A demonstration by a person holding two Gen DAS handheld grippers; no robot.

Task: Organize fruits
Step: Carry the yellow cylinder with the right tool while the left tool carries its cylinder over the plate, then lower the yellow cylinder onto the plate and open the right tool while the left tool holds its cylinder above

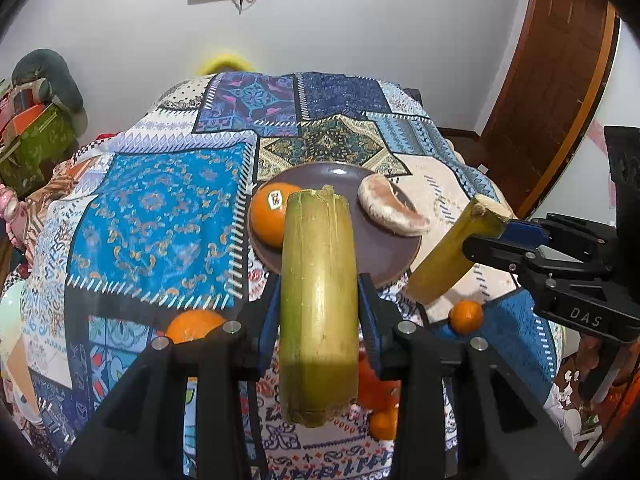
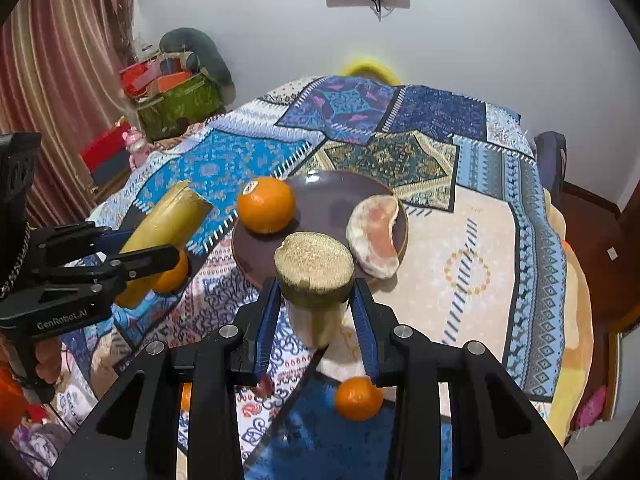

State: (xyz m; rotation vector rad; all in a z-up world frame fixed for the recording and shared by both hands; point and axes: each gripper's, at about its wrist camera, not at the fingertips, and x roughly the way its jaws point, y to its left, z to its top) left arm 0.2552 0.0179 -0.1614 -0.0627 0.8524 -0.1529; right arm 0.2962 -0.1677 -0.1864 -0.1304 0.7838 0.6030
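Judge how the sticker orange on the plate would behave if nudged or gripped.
The orange is round and sits near the plate's edge, so a nudge would probably roll it, perhaps onto the blanket. Its skin looks smooth and glossy, so the pads might slip unless centred. It looks firm, probably not easily crushed.

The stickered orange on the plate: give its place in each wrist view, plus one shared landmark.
Left wrist view: stickered orange sits left of centre, on the plate's left edge, partly behind the held stalk.
Right wrist view: stickered orange sits centre-left, on the plate's left edge.
Shared landmark: the brown plate.
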